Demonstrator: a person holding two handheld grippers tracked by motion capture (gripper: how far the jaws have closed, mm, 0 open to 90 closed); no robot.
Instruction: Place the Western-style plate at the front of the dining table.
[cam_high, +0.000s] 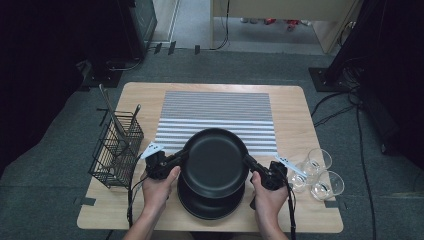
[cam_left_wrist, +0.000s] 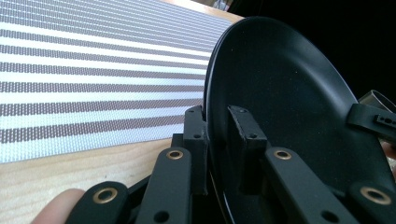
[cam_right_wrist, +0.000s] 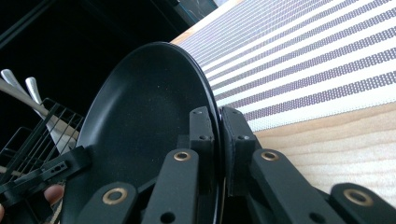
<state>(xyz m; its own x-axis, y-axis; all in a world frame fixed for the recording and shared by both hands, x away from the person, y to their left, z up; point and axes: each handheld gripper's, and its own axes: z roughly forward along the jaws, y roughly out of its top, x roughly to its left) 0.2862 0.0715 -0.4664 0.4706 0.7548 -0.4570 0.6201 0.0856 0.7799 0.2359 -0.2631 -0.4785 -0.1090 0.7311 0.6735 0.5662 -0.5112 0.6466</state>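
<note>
Black plate (cam_high: 215, 162); grey-white striped mat (cam_high: 217, 117); seemingly black rack (cam_high: 116, 150).

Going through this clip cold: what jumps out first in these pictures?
A black plate held above the table's near edge, the left gripper clamped on its left rim and the right gripper on its right rim. Another black plate lies beneath it. Behind sits a striped placemat; a wire cutlery basket stands left, clear glasses right.

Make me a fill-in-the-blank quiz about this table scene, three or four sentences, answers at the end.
1. Both grippers grip the rim of a black ____ held above another one.
2. The placemat has a ____ pattern.
3. The wire basket stands at the table's ____ side in the high view.
4. Near the right gripper stand ____ clear glasses.

Answers: plate; striped; left; three
</note>
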